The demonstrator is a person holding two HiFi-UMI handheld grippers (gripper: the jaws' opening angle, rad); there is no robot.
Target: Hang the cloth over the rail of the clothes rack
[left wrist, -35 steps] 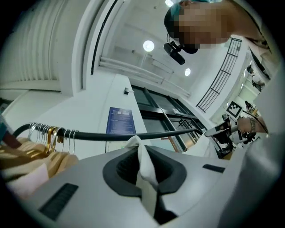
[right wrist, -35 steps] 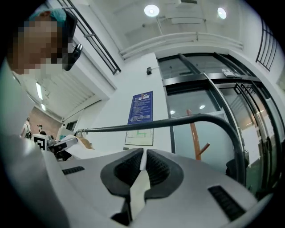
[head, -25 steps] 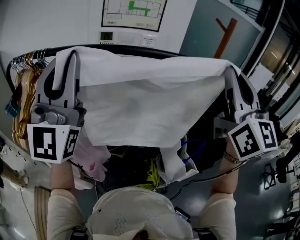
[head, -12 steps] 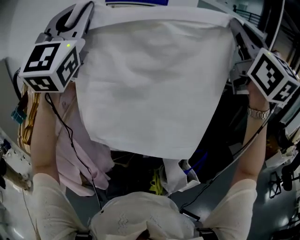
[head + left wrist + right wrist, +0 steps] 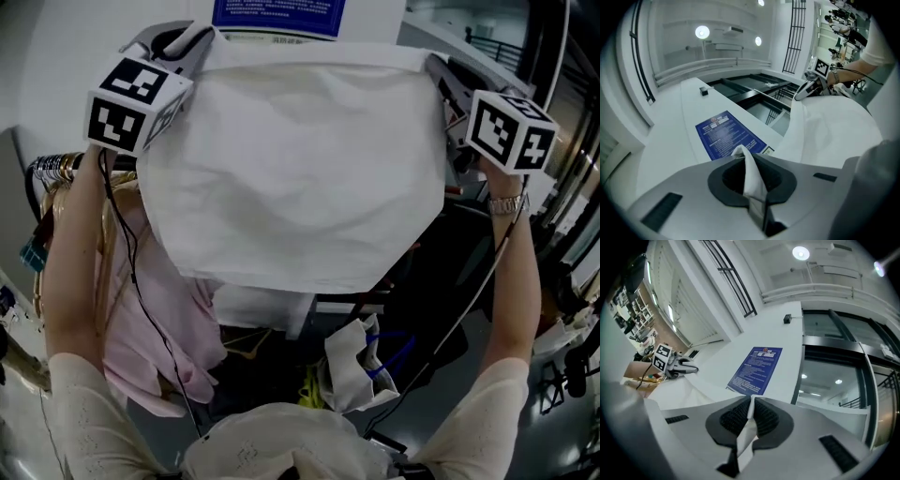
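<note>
A white cloth (image 5: 300, 169) hangs spread out flat between my two grippers, held high in front of the wall. My left gripper (image 5: 192, 42) is shut on its upper left corner, and the pinched fold of the cloth (image 5: 752, 183) shows between the jaws. My right gripper (image 5: 436, 70) is shut on the upper right corner, a strip of the cloth (image 5: 749, 420) clamped between its ribbed pads. Each gripper view shows the other gripper across the taut top edge. The rack's rail is hidden behind the cloth; only its left end with hangers (image 5: 54, 173) shows.
A pink garment (image 5: 141, 319) hangs at the left below the hangers. White fabric and a bag (image 5: 352, 366) with blue cord lie lower in the middle. A blue notice (image 5: 278, 14) is on the wall behind the cloth. Cables run down from both grippers.
Both grippers have risen with the cloth, from rail height to well above it. The cloth now covers the dark rail that showed a second ago.
</note>
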